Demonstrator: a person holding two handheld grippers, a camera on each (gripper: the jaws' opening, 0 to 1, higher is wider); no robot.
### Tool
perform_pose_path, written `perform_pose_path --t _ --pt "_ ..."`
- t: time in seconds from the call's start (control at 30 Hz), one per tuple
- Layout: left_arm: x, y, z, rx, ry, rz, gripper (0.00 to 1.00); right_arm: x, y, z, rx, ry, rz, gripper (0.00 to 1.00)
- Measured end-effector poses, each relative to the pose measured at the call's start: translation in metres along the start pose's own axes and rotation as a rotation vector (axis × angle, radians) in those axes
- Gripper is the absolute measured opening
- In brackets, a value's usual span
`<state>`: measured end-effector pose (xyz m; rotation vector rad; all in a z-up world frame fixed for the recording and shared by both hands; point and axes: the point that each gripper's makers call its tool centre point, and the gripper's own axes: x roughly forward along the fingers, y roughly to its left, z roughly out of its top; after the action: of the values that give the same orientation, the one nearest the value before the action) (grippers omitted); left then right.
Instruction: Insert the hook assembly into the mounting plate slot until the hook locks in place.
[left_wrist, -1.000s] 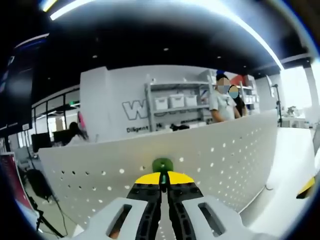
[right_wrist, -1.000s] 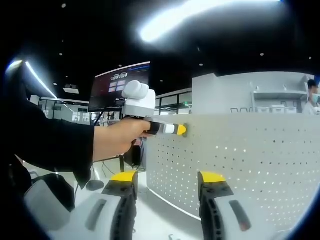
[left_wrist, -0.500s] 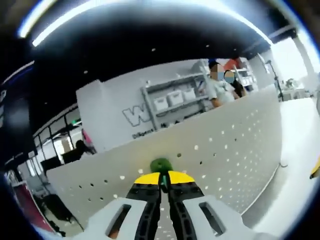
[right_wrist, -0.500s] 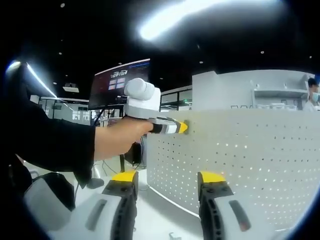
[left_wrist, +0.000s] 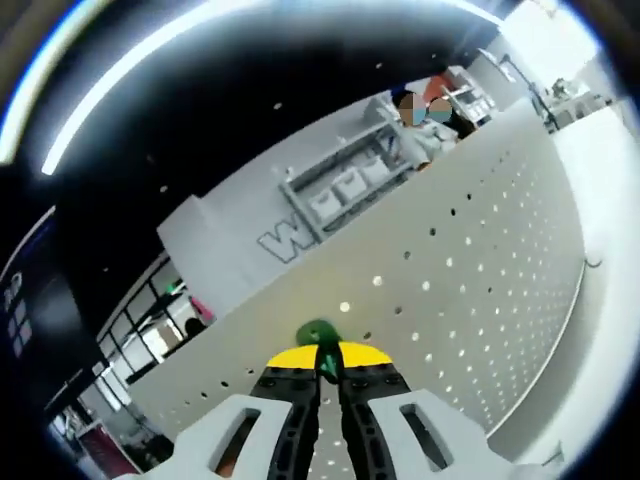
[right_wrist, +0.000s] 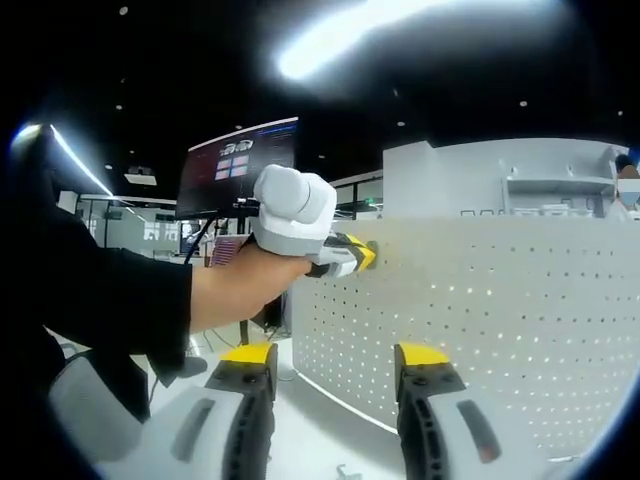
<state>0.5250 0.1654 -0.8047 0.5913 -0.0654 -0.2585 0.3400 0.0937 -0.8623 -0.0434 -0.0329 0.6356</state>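
In the left gripper view my left gripper (left_wrist: 329, 365) is shut on a small green hook (left_wrist: 318, 338), whose round head is pressed against the white perforated mounting plate (left_wrist: 470, 270). The right gripper view shows that same left gripper (right_wrist: 365, 255) from the side, held by a hand (right_wrist: 245, 280), its yellow tips at the plate (right_wrist: 500, 300) near its upper left edge; the hook itself is hidden there. My right gripper (right_wrist: 335, 365) stands open below, well back from the plate, with nothing between its fingers.
The plate stands upright on a white table (right_wrist: 320, 420). Behind it are shelves with white boxes (left_wrist: 340, 190) and people (left_wrist: 425, 110). A dark screen (right_wrist: 235, 165) hangs to the left, past the person's black sleeve (right_wrist: 110, 300).
My left gripper has rolled, so its view tilts strongly, with the hook still held against the plate. From the right gripper view the left gripper's body has twisted toward the camera. My right gripper stays still.
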Motion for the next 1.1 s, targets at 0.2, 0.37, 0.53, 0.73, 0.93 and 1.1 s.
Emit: perform_pose_path --t 0.2,0.37,0.53,0.73,0.93,1.1 --pt "-0.0006 0.0018 -0.0007 -0.081 -0.022 -0.015 0.06 -0.0001 0.0006 0.0005 0.0 -0.001 0.001 0.45" --pt "-0.0019 0.0045 -0.0022 -0.229 -0.034 -0.04 0.07 -0.0002 0.0013 0.0003 0.0 0.0 0.003 0.44" --pt "-0.0012 0.0049 -0.0035 -0.407 -0.047 -0.06 0.07 -0.0003 0.0014 0.0014 0.001 -0.002 0.004 0.44" --pt "-0.0006 0.0041 -0.0033 -0.412 -0.047 -0.066 0.08 -0.0007 -0.0002 0.0025 0.0 -0.005 0.002 0.44" --pt "-0.0008 0.0018 -0.0046 -0.411 -0.037 -0.079 0.08 -0.0003 -0.0001 0.0015 -0.001 0.0 0.003 0.44" --pt "-0.0025 0.0009 -0.0064 -0.411 -0.029 -0.08 0.13 -0.0001 0.0008 0.001 -0.003 0.001 0.004 0.44"
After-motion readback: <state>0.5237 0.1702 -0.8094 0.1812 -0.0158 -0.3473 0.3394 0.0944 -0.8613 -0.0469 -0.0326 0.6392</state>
